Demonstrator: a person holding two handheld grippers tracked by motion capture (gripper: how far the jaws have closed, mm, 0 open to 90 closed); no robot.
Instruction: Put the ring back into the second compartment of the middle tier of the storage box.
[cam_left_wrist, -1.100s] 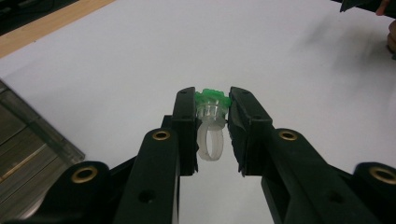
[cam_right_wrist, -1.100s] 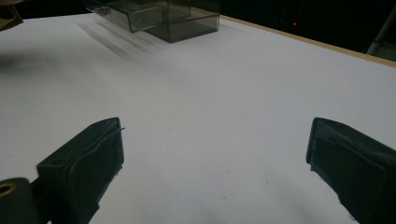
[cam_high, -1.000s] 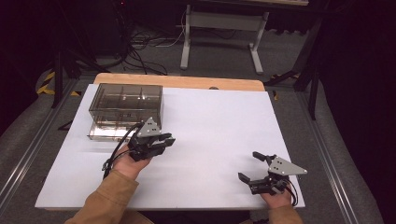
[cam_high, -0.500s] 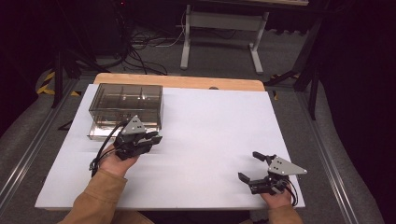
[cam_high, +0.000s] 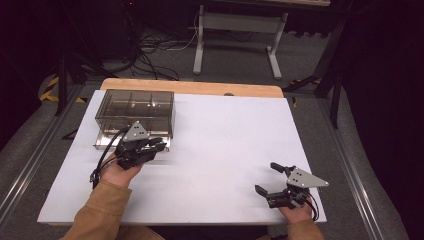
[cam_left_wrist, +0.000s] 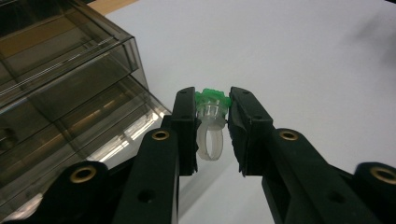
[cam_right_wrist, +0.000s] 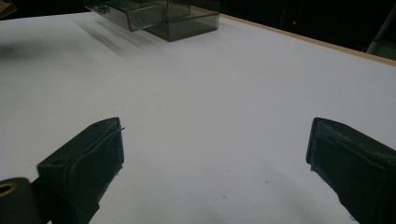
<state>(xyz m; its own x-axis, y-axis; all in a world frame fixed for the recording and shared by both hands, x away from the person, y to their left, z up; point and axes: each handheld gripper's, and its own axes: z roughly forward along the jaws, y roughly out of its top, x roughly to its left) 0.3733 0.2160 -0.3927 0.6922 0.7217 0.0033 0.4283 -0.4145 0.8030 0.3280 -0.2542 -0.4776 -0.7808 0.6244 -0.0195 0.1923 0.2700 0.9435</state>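
Left hand-held gripper (cam_high: 156, 146) — clenched on a small toy ring (cam_left_wrist: 211, 125), a clear plastic band topped with a green stone. In the left gripper view both pads (cam_left_wrist: 186, 126) press the ring's top from either side; the band hangs down between them, clear of the table (cam_high: 225, 130). The green top sits at the fingertips, level with their ends.

Just beside this hand-held gripper, on its left in its own view, stands a smoky transparent drawer box (cam_high: 136, 111). The box's lowest drawer (cam_left_wrist: 100, 123) stands pulled out toward the jaws; its front corner lies near the left jaw, apart from it. From the high view the jaws sit at the box's near right corner, over the drawer's edge — whether they touch it cannot be told. Dividers show inside the box's top. A black cable (cam_high: 102, 162) loops from the gripper back past the left hand (cam_high: 119, 172), whose sleeve is tan.

Right hand-held gripper (cam_high: 267, 179) — released, jaws spread wide with nothing between them, only bare white table in the gap. It sits low at the table's near right corner, well apart from the ring and from the box, jaws pointing across toward the left. The right hand (cam_high: 295, 212) holds it from behind. In its own view the drawer box lies far ahead, at the upper left.
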